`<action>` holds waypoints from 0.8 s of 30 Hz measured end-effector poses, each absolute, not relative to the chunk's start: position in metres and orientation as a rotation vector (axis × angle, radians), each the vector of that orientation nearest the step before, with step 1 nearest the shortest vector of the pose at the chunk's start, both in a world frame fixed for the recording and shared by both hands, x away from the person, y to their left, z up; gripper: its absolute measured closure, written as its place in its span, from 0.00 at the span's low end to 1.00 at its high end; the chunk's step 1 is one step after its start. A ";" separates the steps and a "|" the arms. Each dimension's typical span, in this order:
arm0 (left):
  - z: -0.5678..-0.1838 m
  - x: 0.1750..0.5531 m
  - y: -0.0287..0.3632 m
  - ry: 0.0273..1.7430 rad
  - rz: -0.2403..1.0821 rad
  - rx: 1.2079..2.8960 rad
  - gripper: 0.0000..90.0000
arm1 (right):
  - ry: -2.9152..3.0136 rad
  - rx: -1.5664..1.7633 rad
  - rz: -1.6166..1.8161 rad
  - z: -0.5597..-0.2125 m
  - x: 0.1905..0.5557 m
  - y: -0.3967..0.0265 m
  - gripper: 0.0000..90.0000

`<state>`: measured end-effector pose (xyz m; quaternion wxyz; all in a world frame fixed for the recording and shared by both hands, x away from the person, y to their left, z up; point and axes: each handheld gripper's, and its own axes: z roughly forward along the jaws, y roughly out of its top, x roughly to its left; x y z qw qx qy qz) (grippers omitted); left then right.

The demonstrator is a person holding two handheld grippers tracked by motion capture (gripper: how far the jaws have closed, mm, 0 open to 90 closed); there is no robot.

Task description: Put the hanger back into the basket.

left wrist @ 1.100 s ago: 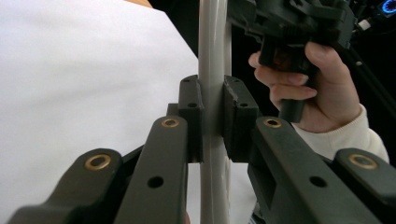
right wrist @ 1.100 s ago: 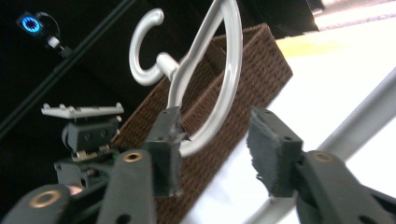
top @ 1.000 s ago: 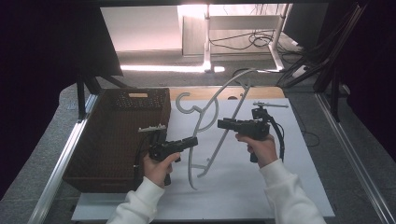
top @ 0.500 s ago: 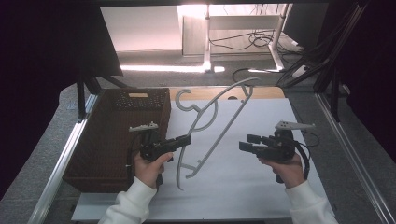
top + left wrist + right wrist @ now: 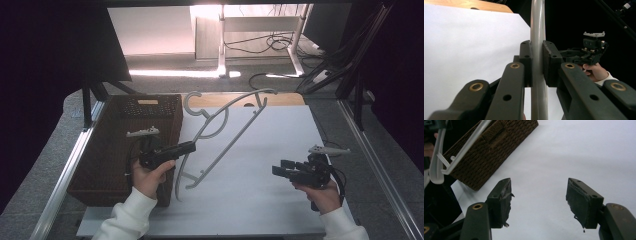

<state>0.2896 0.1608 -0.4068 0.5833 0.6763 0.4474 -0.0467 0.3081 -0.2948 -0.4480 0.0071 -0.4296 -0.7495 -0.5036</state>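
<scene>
While the left hand-held gripper [image 5: 186, 146] clamps the grey hanger [image 5: 220, 131] at frame centre, tilted above the white desk [image 5: 280, 150] beside the wicker basket [image 5: 107, 160], the right hand-held gripper [image 5: 278, 170], lower right, gapes empty, jaws just opening. Risk: w/ one grip, hanger may swing, slip.

Looking like a lab / recording setup, not a home: white sheet [image 5: 280, 150] covering the table, metal frame rails [image 5: 65, 175] running along both table edges, cables [image 5: 260, 45] lying on the floor beyond the far edge, dark surroundings w/ desk legs [image 5: 221, 35] showing.
</scene>
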 end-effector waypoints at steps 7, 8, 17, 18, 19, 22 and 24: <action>-0.392 0.286 0.176 1.036 -0.067 1.593 0.89 | -2.400 -1.344 -1.517 -0.453 0.310 -0.291 0.40; -0.390 0.286 0.179 1.038 -0.062 1.590 0.89 | -2.404 -1.347 -1.512 -0.453 0.310 -0.291 0.40; -0.376 0.284 0.205 1.052 -0.006 1.581 0.89 | -2.418 -1.372 -1.483 -0.455 0.311 -0.292 0.39; -0.376 0.284 0.205 1.052 -0.006 1.581 0.89 | -2.420 -1.372 -1.482 -0.455 0.311 -0.292 0.39; -0.374 0.285 0.211 1.055 0.008 1.578 0.89 | -2.422 -1.374 -1.478 -0.456 0.311 -0.292 0.39; -0.371 0.284 0.219 1.066 0.021 1.571 0.89 | -2.425 -1.377 -1.472 -0.456 0.311 -0.291 0.39; -0.370 0.284 0.224 1.071 0.030 1.569 0.89 | -2.424 -1.379 -1.470 -0.456 0.311 -0.291 0.39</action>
